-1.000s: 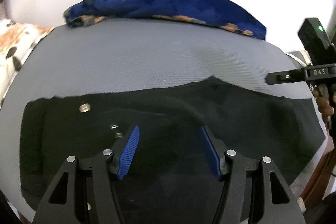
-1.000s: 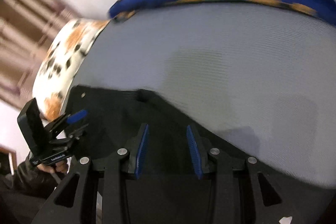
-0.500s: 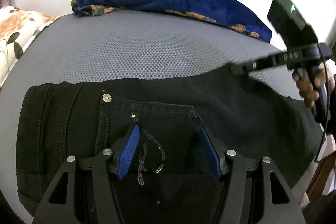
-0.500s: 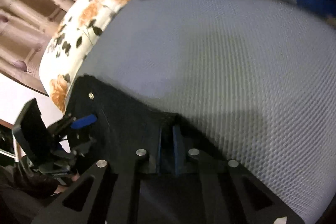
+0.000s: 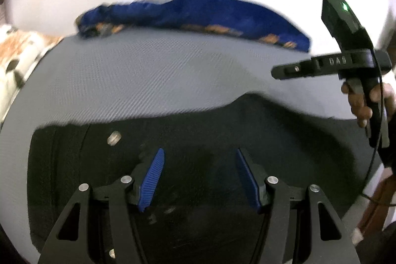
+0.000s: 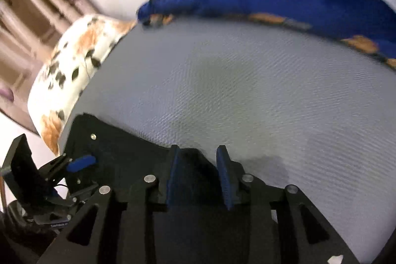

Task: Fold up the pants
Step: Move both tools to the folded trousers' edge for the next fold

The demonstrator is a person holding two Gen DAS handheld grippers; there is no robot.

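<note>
Bed (image 6: 247,90) (grey mesh cover) carries the black pants (image 5: 198,140), lying flat w/ their long axis crosswise under both tools. Left gripper (image 5: 198,177) hovers over the pocket area, jaws wide apart, nothing between. Right gripper (image 6: 199,177) sits at the far edge, jaws opening, a raised ridge of cloth between the pads (image 6: 224,175), so it looks nearer the next pinch.

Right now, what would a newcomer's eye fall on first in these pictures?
First, the black pants lying flat across the near part of the grey mesh surface. Next, the bright blue blanket bunched along the far edge by the white wall. The right gripper is opening, with a raised fold of the pants between its blue pads.
</note>
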